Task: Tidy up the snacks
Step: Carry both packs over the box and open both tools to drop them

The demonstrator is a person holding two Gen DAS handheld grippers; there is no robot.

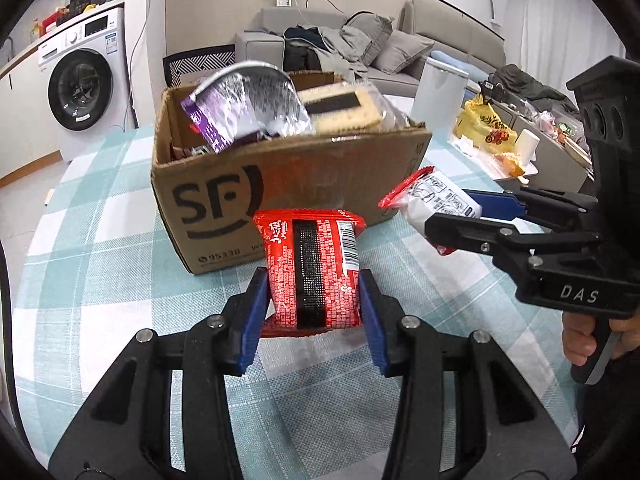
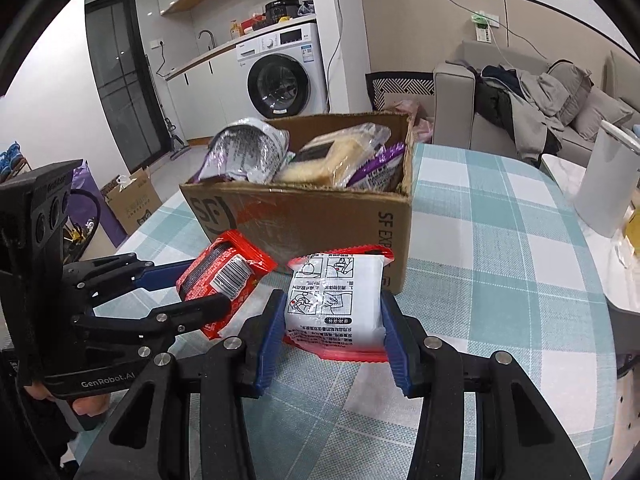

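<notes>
Both tools loaded at the box
We've got left tool clamping red packet, right tool clamping white packet; cardboard box holds purple bags and crackers.

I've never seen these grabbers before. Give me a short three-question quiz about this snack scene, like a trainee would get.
1. True or false: the left gripper is empty.
2. Which side of the pack in the right gripper faces its camera? A) all red B) white, with instruction drawings C) purple
3. Fill in: the snacks already put away sit in a cardboard ____.

Key
1. False: it is clamped on a red pack.
2. B.
3. box, on the checked tablecloth, with a purple bag and a clear-wrapped pack sticking out.
</notes>
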